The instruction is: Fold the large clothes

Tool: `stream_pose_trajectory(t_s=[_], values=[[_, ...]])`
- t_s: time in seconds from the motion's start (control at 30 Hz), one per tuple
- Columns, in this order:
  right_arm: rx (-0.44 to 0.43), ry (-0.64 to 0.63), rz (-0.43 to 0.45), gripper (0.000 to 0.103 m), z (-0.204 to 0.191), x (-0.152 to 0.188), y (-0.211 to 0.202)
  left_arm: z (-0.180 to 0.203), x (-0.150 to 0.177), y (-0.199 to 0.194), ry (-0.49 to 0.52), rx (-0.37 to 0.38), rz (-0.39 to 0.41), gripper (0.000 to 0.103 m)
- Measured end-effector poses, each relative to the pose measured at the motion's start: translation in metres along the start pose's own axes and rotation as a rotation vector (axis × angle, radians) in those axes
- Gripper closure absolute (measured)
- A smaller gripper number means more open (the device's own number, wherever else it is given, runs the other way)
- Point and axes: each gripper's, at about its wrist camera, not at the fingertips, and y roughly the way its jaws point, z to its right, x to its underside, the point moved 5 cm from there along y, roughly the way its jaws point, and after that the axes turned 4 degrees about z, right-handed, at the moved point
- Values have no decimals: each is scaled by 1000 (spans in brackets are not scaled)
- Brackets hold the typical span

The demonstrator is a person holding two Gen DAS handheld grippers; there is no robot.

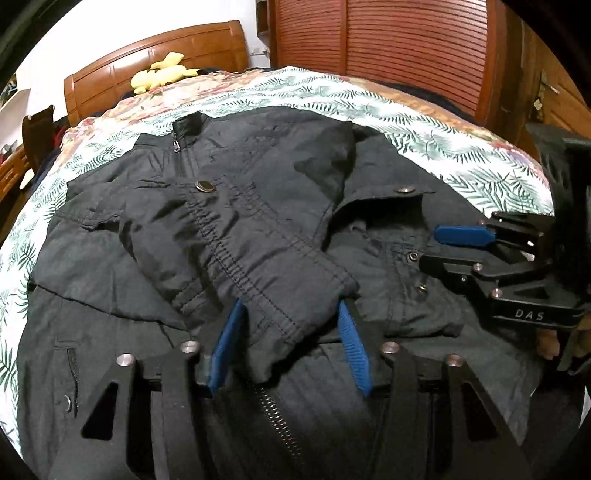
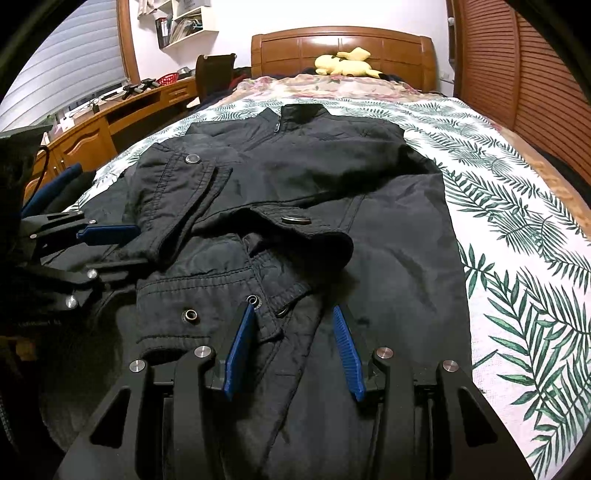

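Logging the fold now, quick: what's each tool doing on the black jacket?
Left tool: open, jaws either side of a folded sleeve cuff, not clamped.
Right tool: open over the black jacket, holding nothing.

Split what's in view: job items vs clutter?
Job: black jacket, left gripper, right gripper, both open over it, and the leaf-print bedspread as work surface.
Clutter: yellow plush toy, desk, wall shelf.

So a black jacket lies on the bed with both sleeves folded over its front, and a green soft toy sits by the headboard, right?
Almost. The soft toy is yellow, not green, as the right wrist view shows. The rest holds: the black jacket lies on the bed, both sleeves folded over its front, by the headboard.
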Motion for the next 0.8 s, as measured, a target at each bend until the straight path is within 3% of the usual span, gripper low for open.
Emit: stream_pose_trajectory(t_s=[0.07,0.37,0.8], values=[[0,-1,2,57,0,0,0,-4,-2,-6,-10,12,15,74],[3,-4,2,57,0,1,2,-41,-8,-54,-99,-38,138,77],[13,-10,10,57,-2,1,2,-68,20,-87,-102,-76,125,77]])
